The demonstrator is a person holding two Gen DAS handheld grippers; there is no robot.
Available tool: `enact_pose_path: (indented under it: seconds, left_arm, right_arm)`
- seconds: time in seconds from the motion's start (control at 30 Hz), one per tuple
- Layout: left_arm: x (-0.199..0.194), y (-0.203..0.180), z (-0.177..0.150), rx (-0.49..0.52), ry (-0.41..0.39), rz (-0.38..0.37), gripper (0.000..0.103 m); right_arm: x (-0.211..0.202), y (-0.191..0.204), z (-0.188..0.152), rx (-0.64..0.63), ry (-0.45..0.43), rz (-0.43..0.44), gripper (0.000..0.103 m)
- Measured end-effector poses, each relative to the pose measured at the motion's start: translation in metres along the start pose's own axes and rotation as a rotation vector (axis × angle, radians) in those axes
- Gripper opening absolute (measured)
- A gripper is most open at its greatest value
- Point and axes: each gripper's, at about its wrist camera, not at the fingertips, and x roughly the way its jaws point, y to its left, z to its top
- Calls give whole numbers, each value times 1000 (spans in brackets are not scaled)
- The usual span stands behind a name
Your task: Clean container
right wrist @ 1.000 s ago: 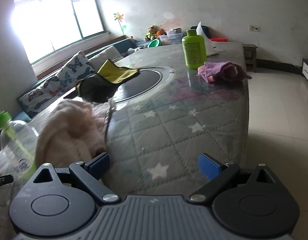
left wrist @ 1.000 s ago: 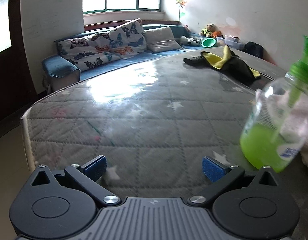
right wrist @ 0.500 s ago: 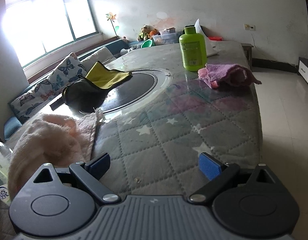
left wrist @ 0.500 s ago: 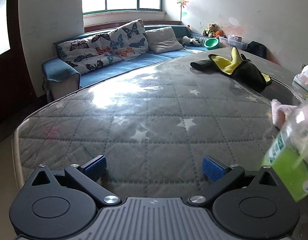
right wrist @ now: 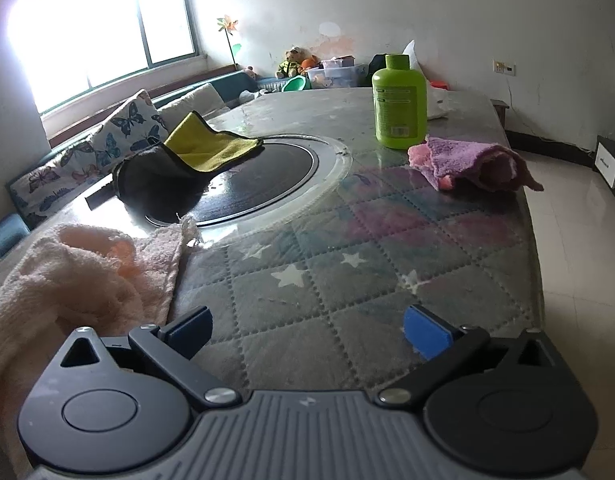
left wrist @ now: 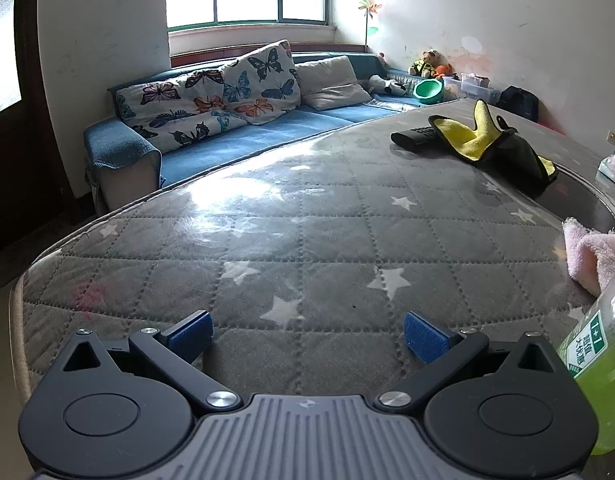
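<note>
The left gripper (left wrist: 306, 334) is spread wide with nothing between its pads, over bare quilted table (left wrist: 267, 240) that runs clear to the rounded edge at 9 o'clock. The clear bottle of green liquid (left wrist: 595, 376), the container, stands at 3 o'clock, just outside the right finger, a pink towel (left wrist: 591, 256) behind it. The right gripper (right wrist: 307, 330) is opening, empty; the pink towel (right wrist: 79, 280) lies at 9 o'clock, table edge and floor at 3 o'clock.
</note>
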Motion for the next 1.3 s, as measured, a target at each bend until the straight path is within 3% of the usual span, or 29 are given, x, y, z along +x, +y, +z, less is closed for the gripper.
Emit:
enact_pose_path:
  seconds: [0.43,1.3]
  left_arm:
    - [-1,1,1,-1,0,-1,103]
    - [0,0,1,0,0,0,103]
  right_arm:
    - [11,15,1,-86,30,-66,103]
    - [12,15,1,-92,32,-69,103]
